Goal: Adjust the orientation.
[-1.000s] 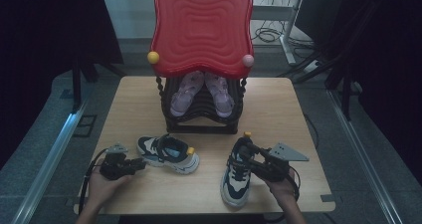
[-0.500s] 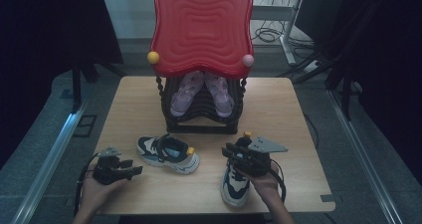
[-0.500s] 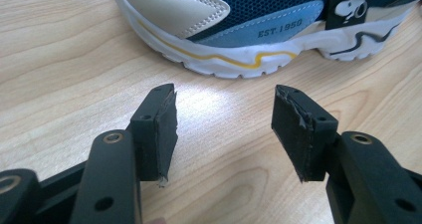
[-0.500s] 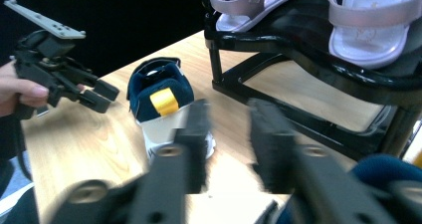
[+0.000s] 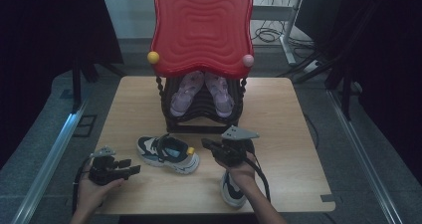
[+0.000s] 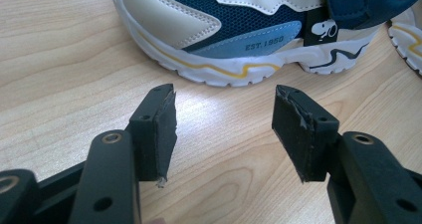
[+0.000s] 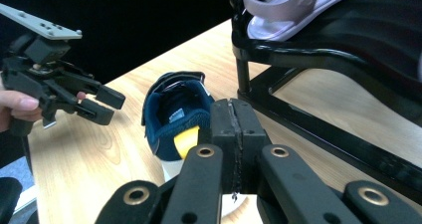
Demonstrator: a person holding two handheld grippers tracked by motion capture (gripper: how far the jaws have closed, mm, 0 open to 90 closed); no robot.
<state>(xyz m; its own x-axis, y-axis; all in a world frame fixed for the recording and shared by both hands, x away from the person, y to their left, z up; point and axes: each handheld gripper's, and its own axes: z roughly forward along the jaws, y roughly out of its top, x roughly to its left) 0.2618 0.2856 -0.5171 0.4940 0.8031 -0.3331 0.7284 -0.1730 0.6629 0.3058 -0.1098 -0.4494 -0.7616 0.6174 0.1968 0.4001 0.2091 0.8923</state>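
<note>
High view: I am holding left tongs (image 5: pixel 133 169) wide and empty, right tongs (image 5: pixel 206 144) closing empty; both sneakers, near (image 5: pixel 169 153) and far (image 5: pixel 232 190), are lying on the desk (image 5: pixel 278 134), rack (image 5: pixel 201 120) placement pending

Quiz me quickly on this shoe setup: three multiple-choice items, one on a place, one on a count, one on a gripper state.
1. Where do the purple sandals sit?
A. On the black rack under the red tray
B. On the floor
C. At the table's near edge

2. How many navy-and-white sneakers lie on the table?
A. One
B. Two
C. Four

3. How do the right gripper's jaws stand?
A. Wide apart
B. Closed on a sandal
C. Pressed together with nothing between them

Answers:
1 A, the high view shows both sandals on the rack's slats.
2 B, one sneaker lies near the left gripper, the other sneaker lies under the right hand.
3 C, the right gripper view shows the pads meeting.
</note>
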